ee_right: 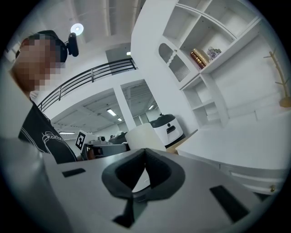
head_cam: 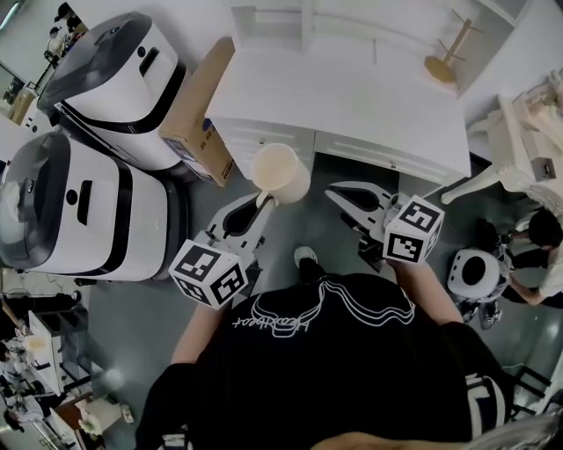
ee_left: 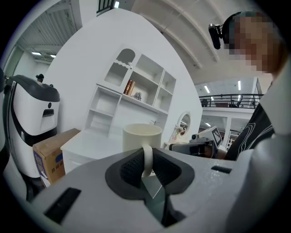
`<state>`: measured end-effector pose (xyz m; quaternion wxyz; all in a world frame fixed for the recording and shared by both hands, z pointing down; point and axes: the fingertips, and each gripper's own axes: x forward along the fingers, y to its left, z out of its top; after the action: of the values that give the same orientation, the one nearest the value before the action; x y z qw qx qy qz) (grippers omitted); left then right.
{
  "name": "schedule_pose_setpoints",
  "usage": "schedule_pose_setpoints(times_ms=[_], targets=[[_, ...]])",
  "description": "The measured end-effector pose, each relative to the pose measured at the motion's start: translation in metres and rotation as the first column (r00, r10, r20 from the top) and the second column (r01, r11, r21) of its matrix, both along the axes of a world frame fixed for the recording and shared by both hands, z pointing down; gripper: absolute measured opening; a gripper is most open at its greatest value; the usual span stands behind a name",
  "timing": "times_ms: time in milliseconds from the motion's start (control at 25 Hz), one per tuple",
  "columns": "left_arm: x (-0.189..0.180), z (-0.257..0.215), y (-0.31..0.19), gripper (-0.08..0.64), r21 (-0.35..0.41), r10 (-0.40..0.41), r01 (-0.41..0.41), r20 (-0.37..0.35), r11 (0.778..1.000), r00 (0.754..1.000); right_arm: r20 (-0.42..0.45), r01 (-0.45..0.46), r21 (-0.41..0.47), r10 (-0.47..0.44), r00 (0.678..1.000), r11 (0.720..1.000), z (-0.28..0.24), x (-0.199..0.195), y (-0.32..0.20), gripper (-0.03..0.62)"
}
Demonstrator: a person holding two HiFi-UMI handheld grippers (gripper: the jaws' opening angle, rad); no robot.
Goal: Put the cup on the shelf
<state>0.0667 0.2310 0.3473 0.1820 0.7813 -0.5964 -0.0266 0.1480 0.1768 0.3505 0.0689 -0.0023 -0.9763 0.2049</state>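
Head view gives me the white desk (head_cam: pixel 352 97) as the biggest thing in sight, with the shelf unit (head_cam: pixel 369 22) standing along its back edge. Off the desk's left edge stand two bulky white-and-grey machines, the far machine (head_cam: pixel 114 83) and the near machine (head_cam: pixel 79 206). A cardboard box (head_cam: pixel 201 110) stands between the far machine and the desk's left edge.

My left gripper (head_cam: pixel 261 200) is up in front of the desk, just off its front edge and near its front left corner. In the left gripper view its pads are clamped on the handle (ee_left: pixel 147 159) of the cream cup (ee_left: pixel 142 136). The cup hangs upright in the air with its mouth up. It is clear of the desk top, with the shelf unit well beyond it.

My right gripper (head_cam: pixel 339 192) hovers beside the cup, also off the front edge. In the right gripper view its jaws meet at the tips with nothing between them.

Smallest of all, a wooden stand (head_cam: pixel 449 53) sits near the desk's back right corner.
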Motion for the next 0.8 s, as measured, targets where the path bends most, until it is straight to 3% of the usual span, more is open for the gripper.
schedule_pose_setpoints(times_ms=[400,800], targets=[[-0.033,0.002,-0.115,0.049,-0.022,0.005,-0.005,0.009,1.0,1.0,0.012,0.001,-0.012,-0.001,1.0,1.0,0.0,-0.04,-0.115,0.006],[-0.049,0.001,-0.163,0.049,-0.003,-0.018,0.018,0.022,1.0,1.0,0.019,-0.002,-0.008,0.002,1.0,1.0,0.004,-0.053,-0.157,0.006]])
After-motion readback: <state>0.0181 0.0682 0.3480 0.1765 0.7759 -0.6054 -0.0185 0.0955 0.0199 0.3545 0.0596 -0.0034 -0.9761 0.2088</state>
